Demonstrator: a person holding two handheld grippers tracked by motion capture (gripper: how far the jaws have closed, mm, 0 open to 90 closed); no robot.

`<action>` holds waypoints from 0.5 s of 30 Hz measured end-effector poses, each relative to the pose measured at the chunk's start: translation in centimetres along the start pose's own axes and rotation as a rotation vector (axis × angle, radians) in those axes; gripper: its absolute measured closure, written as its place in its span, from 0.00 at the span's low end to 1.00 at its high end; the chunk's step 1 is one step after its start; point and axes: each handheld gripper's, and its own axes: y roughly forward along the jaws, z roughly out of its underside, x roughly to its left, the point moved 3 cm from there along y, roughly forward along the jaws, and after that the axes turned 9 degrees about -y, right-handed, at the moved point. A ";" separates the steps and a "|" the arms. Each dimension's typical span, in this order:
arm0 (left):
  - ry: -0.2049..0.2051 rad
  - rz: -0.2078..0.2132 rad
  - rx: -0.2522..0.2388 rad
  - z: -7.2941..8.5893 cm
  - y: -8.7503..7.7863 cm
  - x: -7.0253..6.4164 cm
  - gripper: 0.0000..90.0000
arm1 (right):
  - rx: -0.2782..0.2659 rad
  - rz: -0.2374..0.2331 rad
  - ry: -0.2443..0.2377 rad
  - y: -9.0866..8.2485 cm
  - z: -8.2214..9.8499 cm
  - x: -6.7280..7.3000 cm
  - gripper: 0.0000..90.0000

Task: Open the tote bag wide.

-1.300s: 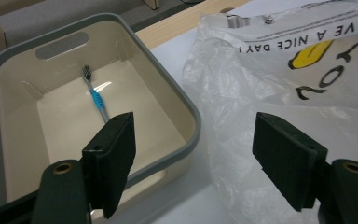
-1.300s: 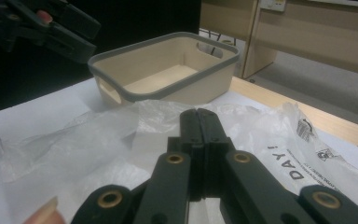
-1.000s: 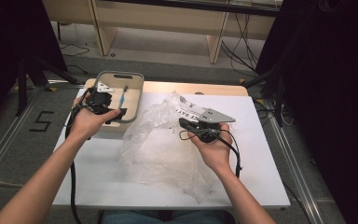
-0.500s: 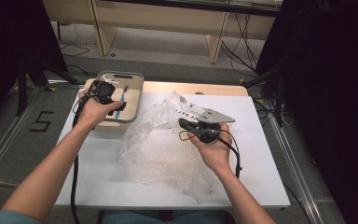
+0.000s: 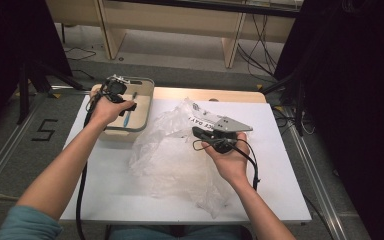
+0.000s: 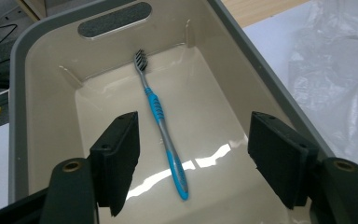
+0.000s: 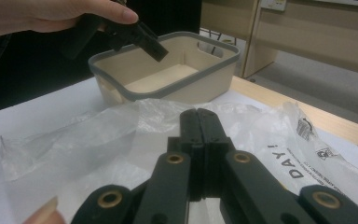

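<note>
A blue and grey toothbrush lies flat on the floor of a beige bin with a grey rim. My left gripper hangs over the bin and points down into it. Its jaws stand open and have just been closing a little. The toothbrush lies below the gap between them, untouched. My right gripper is shut, its jaws pressed together just above a crumpled clear plastic bag. I see nothing between them.
The bin stands at the far left corner of the white tabletop. The plastic bag with black print spreads over the middle, up to the bin's right side. A wooden strip edges the far side, with floor and cables beyond.
The left hand has moved away from me and now holds its gripper over the bin. The right hand and the bag have stayed put.
</note>
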 end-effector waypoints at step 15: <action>-0.020 -0.035 0.027 -0.9 1.9 1.0 0.38 | 0.003 0.000 -0.002 0.1 0.1 0.0 1.00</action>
